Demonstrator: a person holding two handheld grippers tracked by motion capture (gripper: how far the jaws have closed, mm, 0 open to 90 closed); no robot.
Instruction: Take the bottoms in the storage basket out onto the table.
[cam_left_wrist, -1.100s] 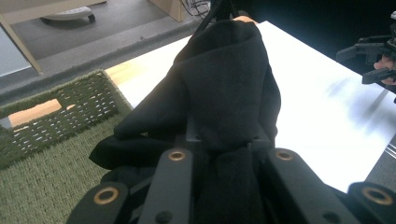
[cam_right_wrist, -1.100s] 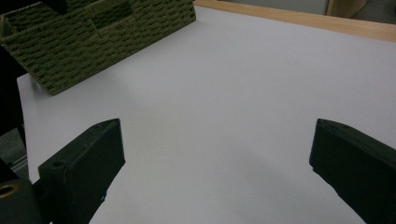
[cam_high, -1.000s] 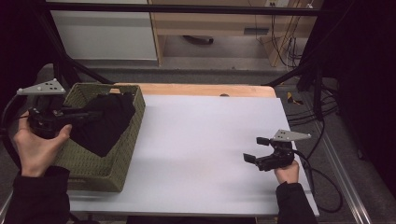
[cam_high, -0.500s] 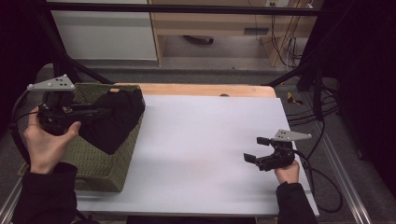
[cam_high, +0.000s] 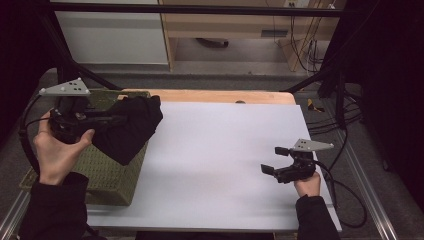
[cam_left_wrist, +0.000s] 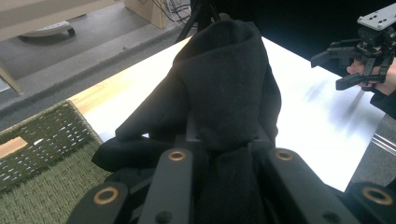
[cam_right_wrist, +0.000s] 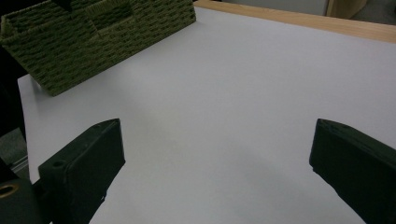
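A black cloth (cam_high: 131, 127) hangs from my left gripper (cam_high: 107, 120), which is shut on it above the right rim of a green woven basket (cam_high: 107, 172). In the left gripper view the bunched cloth (cam_left_wrist: 229, 88) rises between the two jaws of my left gripper (cam_left_wrist: 224, 158) and hides their tips. My right gripper (cam_high: 272, 160) rests low over the white table top (cam_high: 220, 150) at the right, open, with nothing between its jaws. In its own view the right gripper (cam_right_wrist: 219, 154) has its jaws wide apart over bare table.
The basket (cam_right_wrist: 93, 37) stands at the table's left edge. A strip of wood (cam_high: 210, 96) runs along the far edge. Black frame posts stand at both back corners, and cables trail off the right side. The right gripper (cam_left_wrist: 345, 65) shows far off in the left gripper view.
My left gripper has carried the black cloth to the right and a little up, out over the basket's right rim. The right gripper has stayed in place.
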